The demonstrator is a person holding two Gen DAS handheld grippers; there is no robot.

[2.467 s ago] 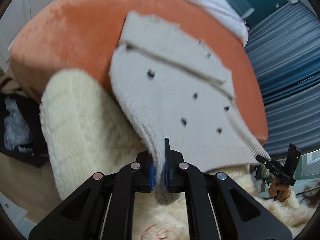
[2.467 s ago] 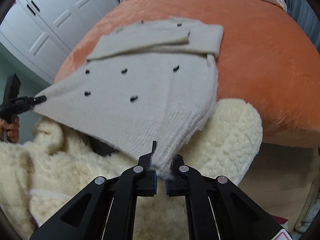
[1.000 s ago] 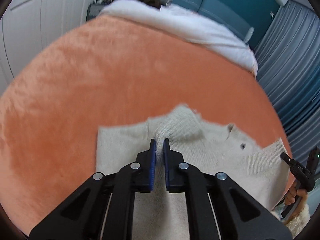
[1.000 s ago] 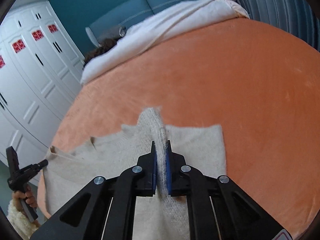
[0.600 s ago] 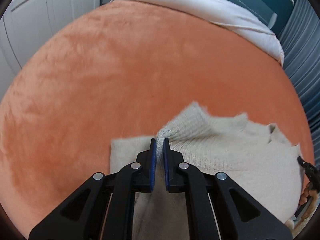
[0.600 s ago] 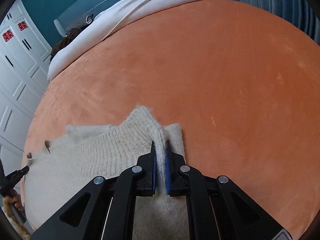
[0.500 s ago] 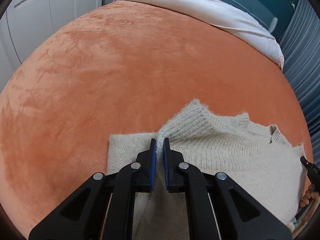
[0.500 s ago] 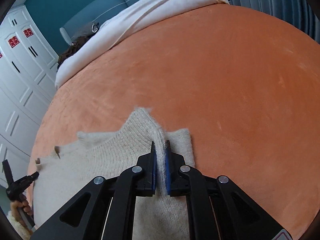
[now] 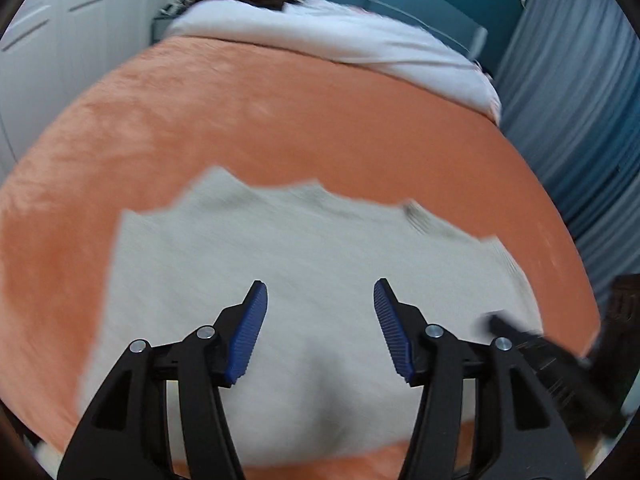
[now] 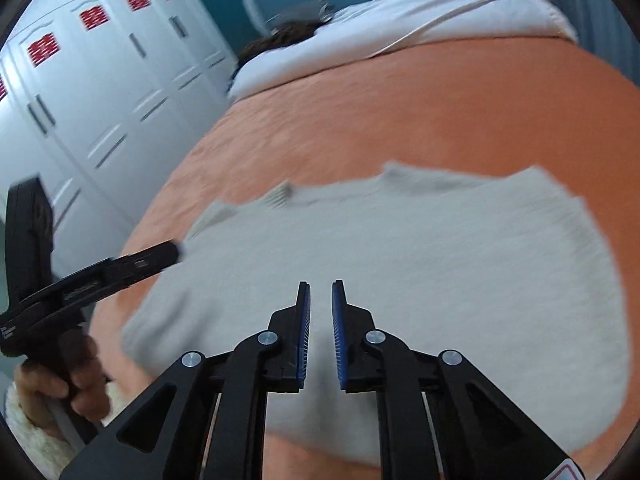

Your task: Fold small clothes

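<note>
A beige knit sweater (image 9: 300, 248) (image 10: 440, 248) lies folded and flat on the orange bed cover (image 9: 280, 112) (image 10: 440, 112). My left gripper (image 9: 318, 292) hovers over the sweater's near half, its jaws opening with nothing between the blue pads (image 9: 250, 332). In the right wrist view its tip (image 10: 172, 250) sits at the sweater's left edge, with a hand (image 10: 72, 380) on its handle. My right gripper (image 10: 321, 288) hangs above the sweater with only a narrow slit between its pads, and no fabric is pinched. It shows blurred at the sweater's right edge in the left wrist view (image 9: 520, 336).
A white duvet (image 9: 340, 36) covers the bed's far end, before a teal headboard. White wardrobe doors (image 10: 80, 100) stand to the left of the bed, and blue-grey curtains (image 9: 580, 120) hang to the right. A fluffy cream sleeve (image 10: 24, 432) is at the bottom left.
Both grippers let go of the sweater's folded edge and drew back toward the near side. The left jaws opened wide. The sweater now lies flat.
</note>
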